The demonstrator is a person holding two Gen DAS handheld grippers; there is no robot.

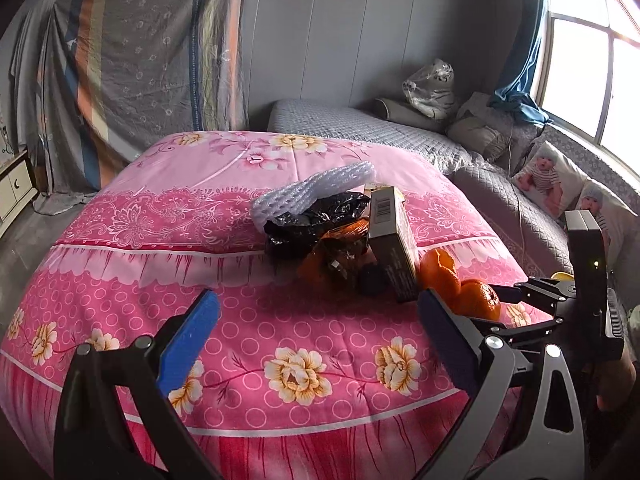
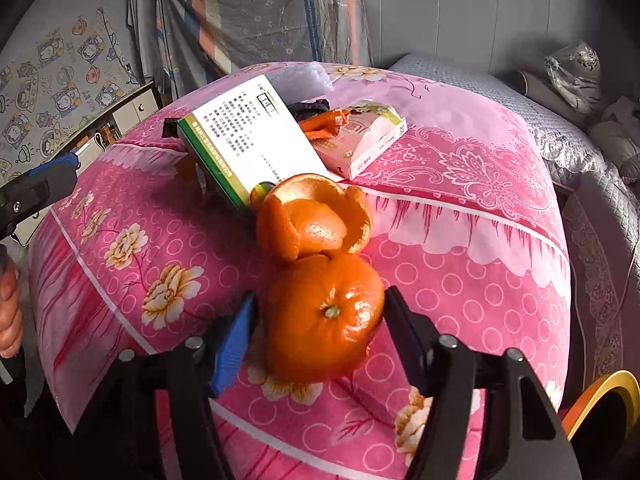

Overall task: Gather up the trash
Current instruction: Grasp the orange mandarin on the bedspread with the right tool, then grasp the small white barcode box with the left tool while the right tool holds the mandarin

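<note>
Trash lies on a pink floral quilt. Orange peel lies between the open jaws of my right gripper, its fingers close on either side; whether they touch it I cannot tell. A second peel piece lies just behind. A green-and-white box and a torn pink-white packet lie farther back. In the left wrist view, my left gripper is open and empty, short of a black bag, white foam netting, orange wrapper, box and peel.
A grey quilted bed with cushions and a wrapped plush toy lies behind the quilt, a window at right. Hanging sheets cover the back left. A yellow-rimmed bin shows at the lower right in the right wrist view.
</note>
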